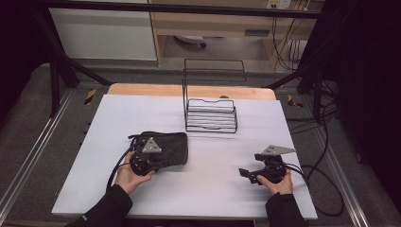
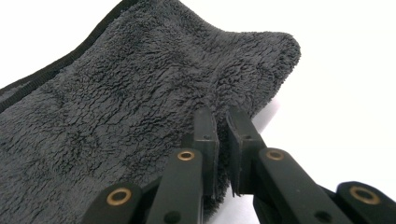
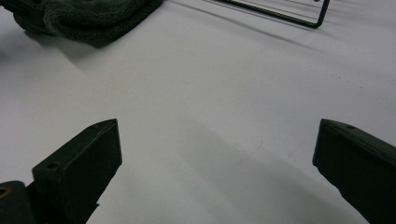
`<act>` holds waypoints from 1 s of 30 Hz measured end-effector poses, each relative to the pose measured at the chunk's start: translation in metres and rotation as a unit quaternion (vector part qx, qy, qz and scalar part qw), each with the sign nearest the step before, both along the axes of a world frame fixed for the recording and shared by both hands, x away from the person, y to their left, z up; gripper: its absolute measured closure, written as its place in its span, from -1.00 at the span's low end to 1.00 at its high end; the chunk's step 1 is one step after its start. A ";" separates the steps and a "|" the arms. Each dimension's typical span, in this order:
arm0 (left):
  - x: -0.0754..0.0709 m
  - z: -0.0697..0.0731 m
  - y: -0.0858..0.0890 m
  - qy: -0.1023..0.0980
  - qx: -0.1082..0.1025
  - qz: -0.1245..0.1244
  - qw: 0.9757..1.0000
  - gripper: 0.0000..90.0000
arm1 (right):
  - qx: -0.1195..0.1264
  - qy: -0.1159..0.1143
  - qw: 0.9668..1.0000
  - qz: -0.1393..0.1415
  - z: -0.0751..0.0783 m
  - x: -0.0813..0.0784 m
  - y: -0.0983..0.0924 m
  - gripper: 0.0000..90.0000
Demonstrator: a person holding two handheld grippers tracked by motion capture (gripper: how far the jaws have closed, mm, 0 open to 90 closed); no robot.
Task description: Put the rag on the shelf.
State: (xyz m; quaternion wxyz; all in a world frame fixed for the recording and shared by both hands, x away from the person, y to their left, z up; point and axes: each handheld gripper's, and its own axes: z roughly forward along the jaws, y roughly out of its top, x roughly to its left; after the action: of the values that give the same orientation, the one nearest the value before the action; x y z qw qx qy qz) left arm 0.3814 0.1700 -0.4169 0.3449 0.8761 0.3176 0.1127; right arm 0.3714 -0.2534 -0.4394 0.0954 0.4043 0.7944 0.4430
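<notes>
High view: your left gripper (image 1: pixel 156 153) sits on the near edge of the dark grey towel (image 1: pixel 172 146), at about 8 o'clock from the wire rack (image 1: pixel 211 116) on the white table (image 1: pixel 142 113). Your right gripper (image 1: pixel 246 173) rests at 4 o'clock from the towel, well apart.
Left gripper view: your jaws pinch a fold of the towel (image 2: pixel 140 93) near its corner.
Right gripper view: your jaws stand wide over bare table (image 3: pixel 210 116); the towel (image 3: pixel 93 16) lies at 11 o'clock.
</notes>
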 end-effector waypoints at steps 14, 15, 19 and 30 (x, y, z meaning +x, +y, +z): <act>-0.018 0.004 -0.022 0.013 -0.010 -0.019 1.000 0.85 | 0.000 0.001 1.000 -0.001 0.000 0.000 0.001 -0.96; -0.019 0.004 -0.026 0.016 -0.015 -0.021 1.000 0.85 | -0.001 0.001 1.000 -0.001 0.000 0.000 0.001 -0.96; -0.021 0.003 -0.031 0.021 -0.019 -0.021 0.999 0.85 | -0.001 0.001 1.000 -0.001 0.000 0.000 0.001 -0.96; -0.023 -0.010 -0.050 0.033 -0.008 -0.027 0.999 0.82 | 0.000 0.002 1.000 -0.003 0.000 0.000 0.001 -0.95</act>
State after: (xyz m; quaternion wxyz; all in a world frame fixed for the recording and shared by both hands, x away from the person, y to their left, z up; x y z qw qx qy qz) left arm 0.3584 0.1205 -0.4271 0.3443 0.8848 0.3058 0.0714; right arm 0.3713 -0.2525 -0.4392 0.0949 0.4079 0.7932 0.4420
